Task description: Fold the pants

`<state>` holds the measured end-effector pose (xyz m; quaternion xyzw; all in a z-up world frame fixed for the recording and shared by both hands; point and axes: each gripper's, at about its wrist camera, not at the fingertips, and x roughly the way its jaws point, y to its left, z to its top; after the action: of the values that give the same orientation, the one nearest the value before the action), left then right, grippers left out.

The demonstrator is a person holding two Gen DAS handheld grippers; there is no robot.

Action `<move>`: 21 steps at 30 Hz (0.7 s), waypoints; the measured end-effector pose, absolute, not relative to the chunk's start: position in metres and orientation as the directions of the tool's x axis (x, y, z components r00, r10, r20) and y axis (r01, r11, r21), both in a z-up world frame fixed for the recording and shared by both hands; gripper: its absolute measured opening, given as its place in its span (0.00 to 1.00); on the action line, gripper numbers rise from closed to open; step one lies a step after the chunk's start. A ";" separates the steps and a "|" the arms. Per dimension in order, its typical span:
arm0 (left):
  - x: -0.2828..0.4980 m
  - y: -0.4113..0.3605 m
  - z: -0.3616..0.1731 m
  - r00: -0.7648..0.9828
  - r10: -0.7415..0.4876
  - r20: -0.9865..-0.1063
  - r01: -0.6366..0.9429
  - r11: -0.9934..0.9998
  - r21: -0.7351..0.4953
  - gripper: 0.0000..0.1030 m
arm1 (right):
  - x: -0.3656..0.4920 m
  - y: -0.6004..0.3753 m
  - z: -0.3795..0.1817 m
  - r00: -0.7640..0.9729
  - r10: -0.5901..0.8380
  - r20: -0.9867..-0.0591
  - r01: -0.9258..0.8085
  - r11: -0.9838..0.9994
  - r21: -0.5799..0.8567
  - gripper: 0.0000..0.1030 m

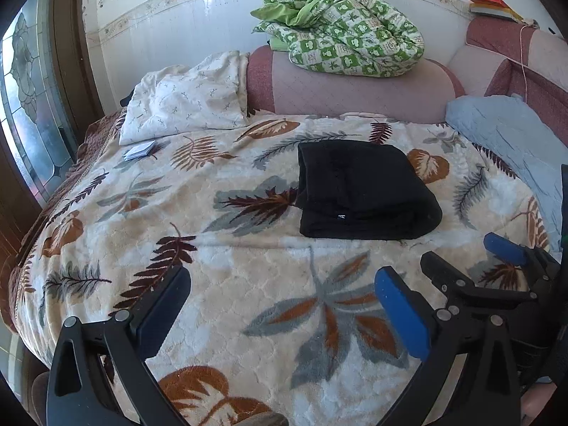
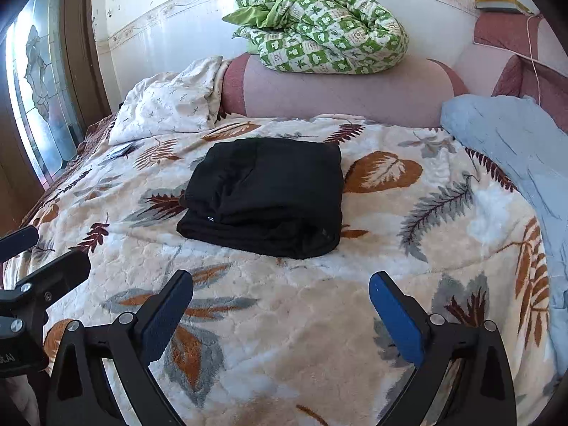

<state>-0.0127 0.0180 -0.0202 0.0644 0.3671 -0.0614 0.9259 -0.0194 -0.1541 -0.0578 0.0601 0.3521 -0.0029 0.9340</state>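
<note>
The black pants (image 1: 362, 191) lie folded into a compact rectangle on the leaf-patterned blanket (image 1: 248, 277), also in the right wrist view (image 2: 266, 195). My left gripper (image 1: 284, 305) is open and empty, held above the blanket in front of the pants. My right gripper (image 2: 280, 309) is open and empty, also in front of the pants and apart from them. The right gripper shows at the right edge of the left wrist view (image 1: 472, 259); the left gripper shows at the left edge of the right wrist view (image 2: 39, 252).
A white pillow (image 1: 184, 103) lies at the back left, a blue pillow (image 1: 511, 138) at the right. A green checked quilt (image 1: 340, 28) sits on the pink headboard (image 1: 348, 96). A small packet (image 1: 140, 149) lies by the white pillow. A window (image 1: 28, 106) is at left.
</note>
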 end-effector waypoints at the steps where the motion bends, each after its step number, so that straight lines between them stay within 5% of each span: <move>1: -0.012 0.017 -0.021 0.720 -0.067 -0.691 0.163 0.984 0.074 1.00 | -0.019 -0.155 -0.058 0.751 0.037 -0.660 0.051 0.992 0.114 0.99; 21: -0.007 0.016 -0.032 0.664 -0.097 -0.741 0.188 0.981 0.040 1.00 | -0.018 -0.153 -0.062 0.741 0.043 -0.670 0.045 0.992 0.114 0.99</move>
<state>-0.0074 0.0159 -0.0323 0.0567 0.4023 -0.0781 0.9104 -0.0178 -0.1527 -0.0618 0.0615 0.3599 -0.0006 0.9309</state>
